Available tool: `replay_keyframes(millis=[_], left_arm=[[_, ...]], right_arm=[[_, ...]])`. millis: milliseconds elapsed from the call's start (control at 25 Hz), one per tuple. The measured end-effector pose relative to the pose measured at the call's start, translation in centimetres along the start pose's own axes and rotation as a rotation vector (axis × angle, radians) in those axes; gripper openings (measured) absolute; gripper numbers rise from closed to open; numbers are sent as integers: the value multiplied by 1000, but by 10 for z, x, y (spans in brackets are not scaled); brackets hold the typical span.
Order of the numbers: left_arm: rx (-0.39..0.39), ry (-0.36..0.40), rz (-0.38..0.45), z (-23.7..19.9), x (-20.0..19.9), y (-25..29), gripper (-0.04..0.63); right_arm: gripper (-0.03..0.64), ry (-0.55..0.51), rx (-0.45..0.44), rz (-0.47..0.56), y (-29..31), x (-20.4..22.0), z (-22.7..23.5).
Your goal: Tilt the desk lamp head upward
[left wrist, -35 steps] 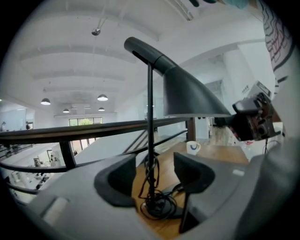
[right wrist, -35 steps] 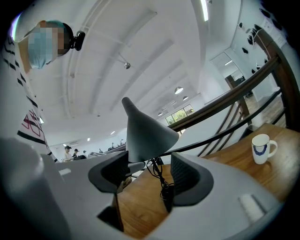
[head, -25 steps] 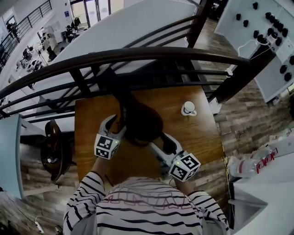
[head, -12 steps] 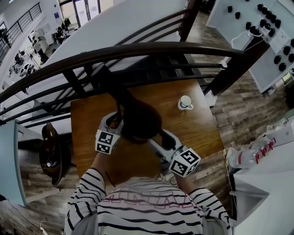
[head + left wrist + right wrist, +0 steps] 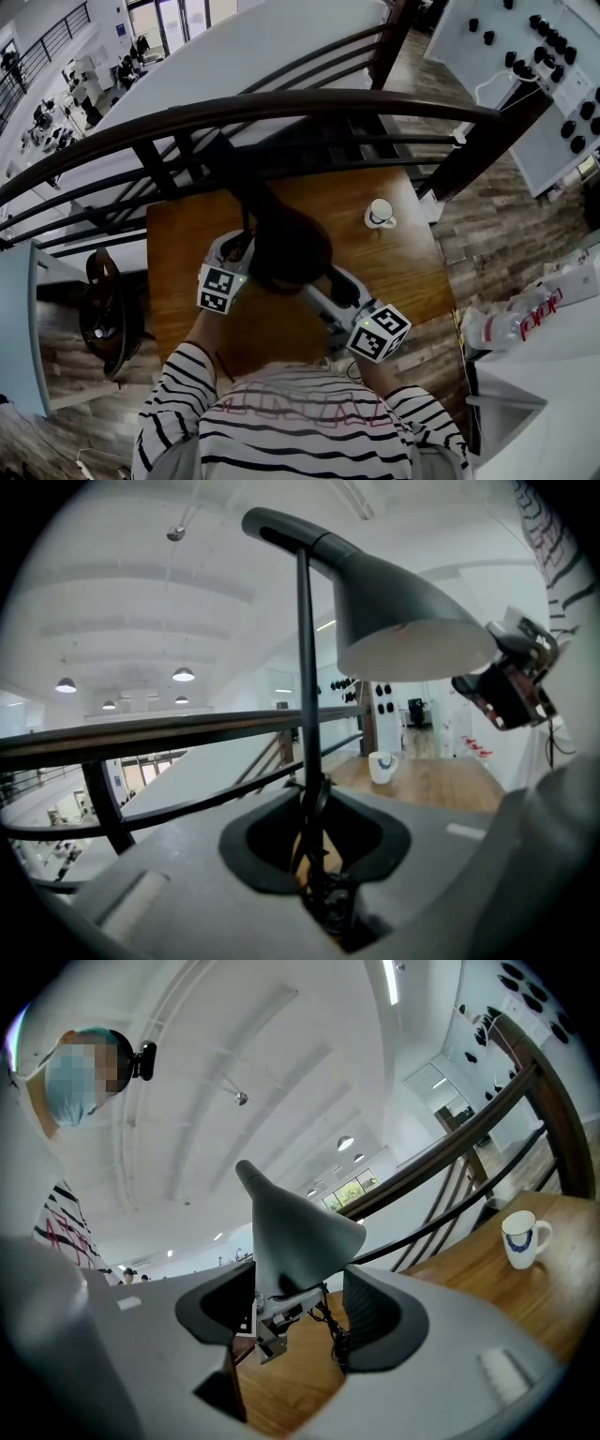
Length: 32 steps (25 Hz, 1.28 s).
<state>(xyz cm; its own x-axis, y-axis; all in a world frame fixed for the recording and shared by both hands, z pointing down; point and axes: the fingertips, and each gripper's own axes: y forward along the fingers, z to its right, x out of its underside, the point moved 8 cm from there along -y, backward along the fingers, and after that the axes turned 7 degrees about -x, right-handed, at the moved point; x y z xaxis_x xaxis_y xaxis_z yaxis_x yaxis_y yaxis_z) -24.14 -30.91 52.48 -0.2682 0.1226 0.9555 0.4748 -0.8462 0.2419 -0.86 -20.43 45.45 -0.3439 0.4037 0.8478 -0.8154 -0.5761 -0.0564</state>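
- Head view: the desk lamp stands toward the far middle of the wooden bench (image 5: 403, 272), close to the dark railing (image 5: 281, 111). Its lamp head (image 5: 289, 246) is seen from above as a dark oval.
- The left gripper (image 5: 232, 249) is at the head's left edge and the right gripper (image 5: 339, 281) is at its near-right edge. A white mug (image 5: 381, 214) sits well apart to the far right.
- The person's striped shirt (image 5: 300, 431) fills the near edge.
- Compared with a second ago and half a second ago, both grippers, the lamp head and the mug hold the same places relative to one another. I can make out no change in the head's tilt.
- Left gripper view: the jaws are closed together on the thin lamp stem (image 5: 303, 667), which rises straight up out of them.
- The lamp head (image 5: 403, 621) hangs above and to the right with its opening turned down. The right gripper (image 5: 502, 682) is just at the right side of its rim.
- The mug (image 5: 382, 766) stands on the bench beyond.
- Right gripper view: the jaws stand apart, and the cone of the lamp head (image 5: 295, 1222) rises between them, narrow end up.
- I cannot tell whether the pads press on the cone.
- The mug (image 5: 522, 1238) is to the right on the bench (image 5: 525, 1307), with the railing (image 5: 450, 1147) behind it.
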Motion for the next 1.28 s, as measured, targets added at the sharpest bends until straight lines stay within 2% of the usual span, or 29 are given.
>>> replay_keyframes(millis=[240,560,920,1280], left_arm=[[-8,-10,-5,2,0,1,66],[-26,-28,-11,3,3,0,64],[-61,-32,-18,5,5,0,63],[-82,-57,-17,9,4,-3,63]], right_arm=[[279,24,-13,6,-3,-2,1],[279,-15,-22,27,-16,-15,-6],[280,-49,20,14,-30,-37,-19],[279,-155,60,69,-49,-77,-34]])
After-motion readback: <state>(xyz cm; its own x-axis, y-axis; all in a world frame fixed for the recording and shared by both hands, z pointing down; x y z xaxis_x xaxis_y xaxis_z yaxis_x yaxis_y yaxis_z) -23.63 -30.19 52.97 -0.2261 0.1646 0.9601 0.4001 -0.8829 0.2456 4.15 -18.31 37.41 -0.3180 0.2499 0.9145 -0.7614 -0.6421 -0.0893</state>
